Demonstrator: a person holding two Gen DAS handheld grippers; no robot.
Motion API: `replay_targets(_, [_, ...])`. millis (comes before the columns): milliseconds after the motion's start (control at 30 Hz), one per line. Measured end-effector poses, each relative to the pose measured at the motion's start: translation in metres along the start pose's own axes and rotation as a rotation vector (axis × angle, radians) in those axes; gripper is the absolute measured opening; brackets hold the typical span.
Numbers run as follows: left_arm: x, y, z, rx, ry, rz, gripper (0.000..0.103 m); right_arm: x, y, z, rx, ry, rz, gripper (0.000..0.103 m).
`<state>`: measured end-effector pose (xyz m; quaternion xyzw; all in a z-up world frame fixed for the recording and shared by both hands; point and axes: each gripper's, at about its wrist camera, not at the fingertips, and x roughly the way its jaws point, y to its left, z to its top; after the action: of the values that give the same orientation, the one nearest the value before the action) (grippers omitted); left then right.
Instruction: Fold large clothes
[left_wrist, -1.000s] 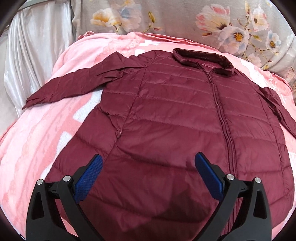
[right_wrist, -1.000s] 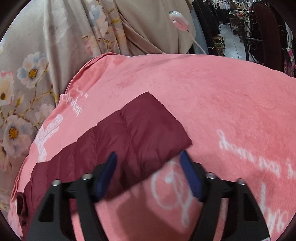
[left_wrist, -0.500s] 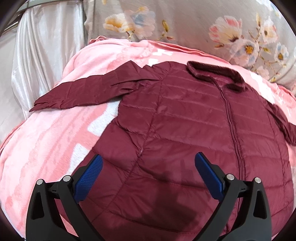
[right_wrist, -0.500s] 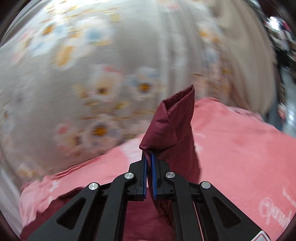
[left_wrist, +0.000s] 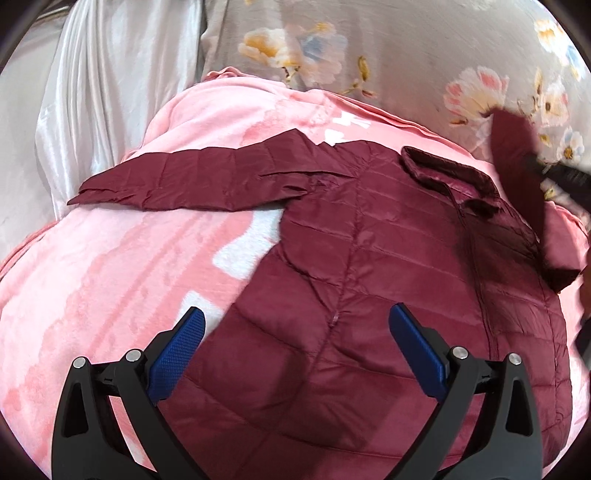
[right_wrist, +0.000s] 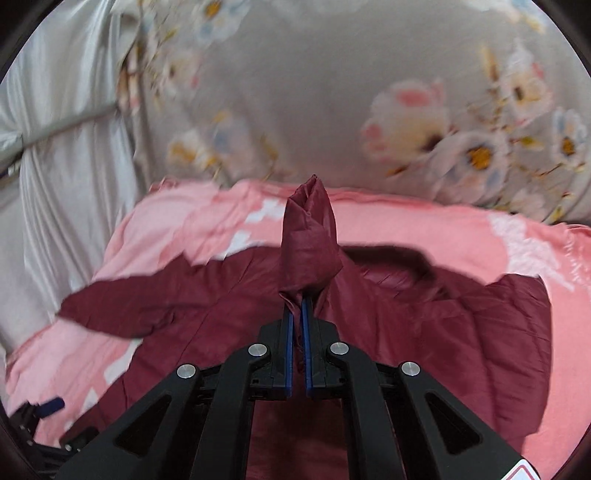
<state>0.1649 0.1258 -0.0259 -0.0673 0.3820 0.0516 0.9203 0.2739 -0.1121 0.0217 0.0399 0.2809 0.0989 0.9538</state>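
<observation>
While the maroon puffer jacket (left_wrist: 369, 295) lay front-up on the pink blanket (left_wrist: 110, 277), the right gripper (right_wrist: 297, 306) was clenched on its right sleeve cuff (right_wrist: 310, 240), lifted over the body. The left gripper (left_wrist: 295, 347) hung released above the near hem. Looked light, floppy, slippery, so I'd grab cuffs and hem corners.

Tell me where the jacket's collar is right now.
Left wrist view: the collar lies upper right on the pink blanket, just left of the sleeve the right gripper holds up.

A pink blanket (left_wrist: 122, 266) covers the bed — a maroon quilted jacket (left_wrist: 369, 295) lies spread on it.
</observation>
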Motion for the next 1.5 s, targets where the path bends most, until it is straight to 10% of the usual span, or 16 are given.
replay_targets(367, [0.016, 0.018, 0.017, -0.062, 0.011, -0.097, 0.098, 0.069, 0.051, -0.077, -0.093, 0.263, 0.083, 0.008])
replay_targets(600, [0.047, 0.003, 0.037, -0.124, 0.115, -0.298, 0.098, 0.037, 0.022, -0.082, 0.028, 0.268, 0.132, 0.052])
replay_targets(1033, [0.133, -0.057, 0.059, -0.236, 0.338, -0.430, 0.097, -0.049, -0.213, -0.128, 0.695, 0.130, -0.070, 0.056])
replay_targets(1133, [0.138, -0.065, 0.063, -0.222, 0.330, -0.409, 0.074, -0.041, -0.238, -0.127, 0.754, 0.096, -0.074, 0.054])
replay_targets(1267, [0.146, -0.077, 0.072, -0.161, 0.328, -0.335, 0.009, -0.020, -0.258, -0.116, 0.798, 0.086, -0.087, 0.027])
replay_targets(1300, [0.145, -0.076, 0.073, -0.146, 0.323, -0.331, 0.006, -0.016, -0.263, -0.112, 0.801, 0.089, -0.091, 0.001])
replay_targets(1500, [0.116, -0.069, 0.086, -0.074, 0.195, -0.327, 0.003, -0.066, -0.257, -0.083, 0.733, -0.124, -0.080, 0.001])
